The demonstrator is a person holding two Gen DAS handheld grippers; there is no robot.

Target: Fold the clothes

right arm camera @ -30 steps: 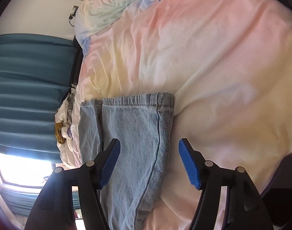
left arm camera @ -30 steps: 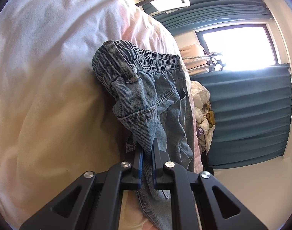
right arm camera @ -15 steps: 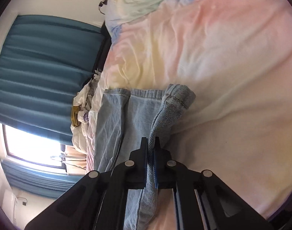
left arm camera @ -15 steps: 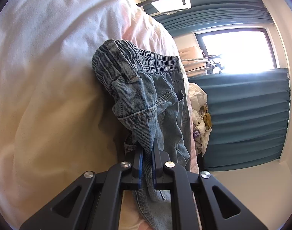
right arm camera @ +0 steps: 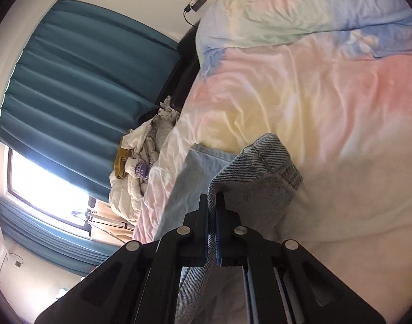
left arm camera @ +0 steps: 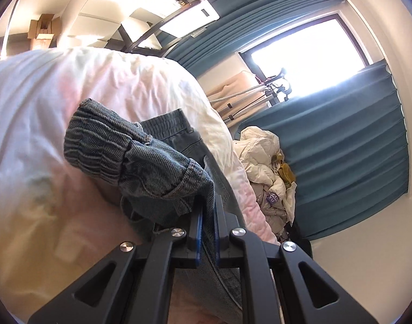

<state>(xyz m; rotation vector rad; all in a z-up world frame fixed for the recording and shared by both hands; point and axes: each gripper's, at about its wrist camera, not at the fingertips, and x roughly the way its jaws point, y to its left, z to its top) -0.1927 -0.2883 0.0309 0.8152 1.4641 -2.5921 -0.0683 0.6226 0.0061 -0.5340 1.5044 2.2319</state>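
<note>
Pastel bedding point(right arm camera: 327, 102) in pink, yellow and pale blue fills the far side of both views, with teal curtains point(left arm camera: 349, 145) and a bright window point(left arm camera: 305, 51) behind it.

Between the fingers of the left gripper point(left arm camera: 207, 216) a fold of the denim jeans point(left arm camera: 162, 175) is pinched, the blue pads being pressed against the cloth from both sides with only the fabric's thickness between them. From that grip the garment is seen rising ahead and to the left as a bunched lump, where a ribbed elastic waistband and a stitched pocket edge are turned outward in dark blue-grey denim. More of the same denim is laid flat on the bedding just beyond the fingertips and passes under the gripper body.

By the right gripper point(right arm camera: 212, 202) another edge of the jeans point(right arm camera: 260, 181) is clamped, the fingers being closed tightly on a thin seam. Ahead and slightly right of these fingertips a lifted corner is seen with its stitched hem folded over, in lighter washed blue. Left of that corner a flat panel of the jeans is spread on the bedding.

Farther left of the right gripper, a pile of crumpled pale laundry point(right arm camera: 141, 162) is heaped at the edge of the bed, against the curtains.
</note>
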